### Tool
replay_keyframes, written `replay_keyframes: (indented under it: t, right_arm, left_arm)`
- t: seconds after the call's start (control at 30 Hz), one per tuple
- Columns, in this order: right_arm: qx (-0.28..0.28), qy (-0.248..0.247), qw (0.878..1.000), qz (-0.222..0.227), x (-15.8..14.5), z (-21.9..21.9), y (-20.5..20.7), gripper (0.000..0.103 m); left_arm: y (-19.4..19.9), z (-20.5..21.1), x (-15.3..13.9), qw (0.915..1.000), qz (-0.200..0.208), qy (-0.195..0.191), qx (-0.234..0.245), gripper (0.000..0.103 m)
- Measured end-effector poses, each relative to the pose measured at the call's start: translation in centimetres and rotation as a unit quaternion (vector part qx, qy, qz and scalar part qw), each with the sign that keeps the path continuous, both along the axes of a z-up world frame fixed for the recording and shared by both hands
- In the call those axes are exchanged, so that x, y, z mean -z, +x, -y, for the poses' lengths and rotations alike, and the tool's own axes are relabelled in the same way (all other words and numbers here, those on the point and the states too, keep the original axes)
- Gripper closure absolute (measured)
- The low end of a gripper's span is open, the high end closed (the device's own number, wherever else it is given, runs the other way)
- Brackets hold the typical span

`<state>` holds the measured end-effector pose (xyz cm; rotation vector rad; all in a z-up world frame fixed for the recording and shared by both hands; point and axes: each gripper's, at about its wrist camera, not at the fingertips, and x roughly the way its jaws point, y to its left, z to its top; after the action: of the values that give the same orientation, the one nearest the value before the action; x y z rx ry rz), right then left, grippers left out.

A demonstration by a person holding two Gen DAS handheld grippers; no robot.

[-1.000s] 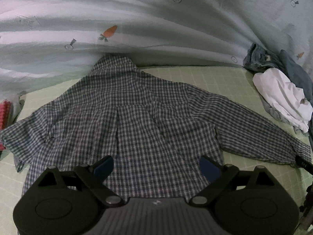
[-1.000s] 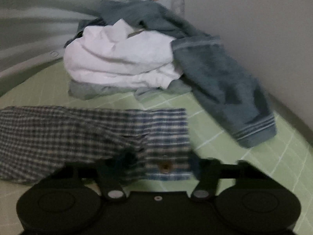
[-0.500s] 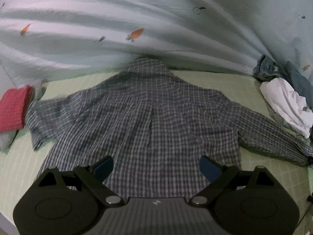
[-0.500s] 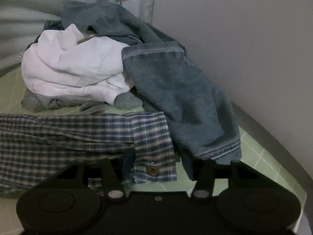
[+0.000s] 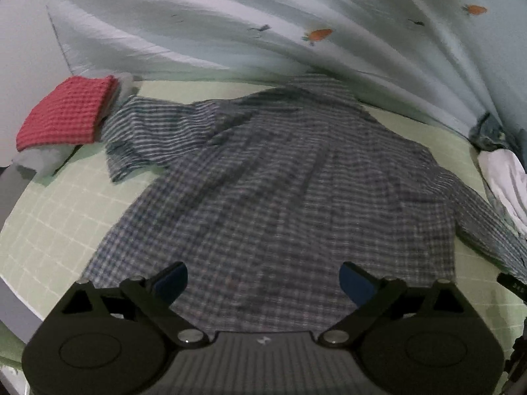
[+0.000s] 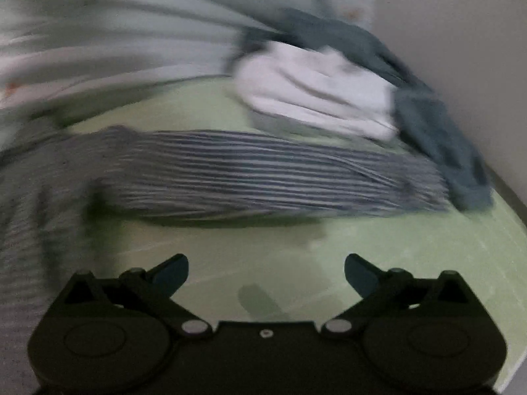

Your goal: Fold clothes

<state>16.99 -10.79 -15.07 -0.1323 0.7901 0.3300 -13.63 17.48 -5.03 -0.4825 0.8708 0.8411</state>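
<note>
On green grid mat (image 5: 66,217): folded red cloth (image 5: 62,115) far left, stacked, looks done. Plaid shirt (image 5: 280,191) spread flat, back up, sleeves out, no fold yet. Left gripper (image 5: 263,279) wide, empty, over shirt hem, pads not touching. Right gripper (image 6: 266,273) jaws opening, nothing between, bare mat below; sleeve (image 6: 263,174) lies ahead, apart. Unfolded pile (image 6: 329,98) beyond, waiting.

Plaid shirt (image 5: 280,181): thin woven cloth, matt. Red towel (image 5: 62,115): coarse waffle-textured cloth. Left gripper (image 5: 263,283): matt black plastic.
</note>
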Motion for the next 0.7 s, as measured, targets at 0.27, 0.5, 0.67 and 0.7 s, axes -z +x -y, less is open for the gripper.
replay_keyframes:
  t: [0.27,0.5,0.67,0.7]
  right_arm:
    - [-0.086,0.001,0.996,-0.002,-0.9,-9.8,-7.0,0.0]
    - [-0.083,-0.019,0.996,-0.022,0.1,-14.4,-11.9,0.0]
    - [-0.053,-0.006,0.998,-0.02,0.9,-17.6,-12.8,0.0]
    - [-0.045,-0.004,0.999,-0.022,1.2,-18.2,-12.9,0.0]
  left_arm:
    - [-6.8,-6.3,0.1,0.9995,0.014,-0.002,-0.028,0.005]
    - [-13.3,-13.4,1.1,0.9976,0.017,-0.004,-0.067,0.005]
    - [-16.1,-18.1,2.9,0.9971,0.01,-0.004,-0.076,0.005]
    - [-16.4,-18.8,3.3,0.9968,0.007,-0.007,-0.079,0.005]
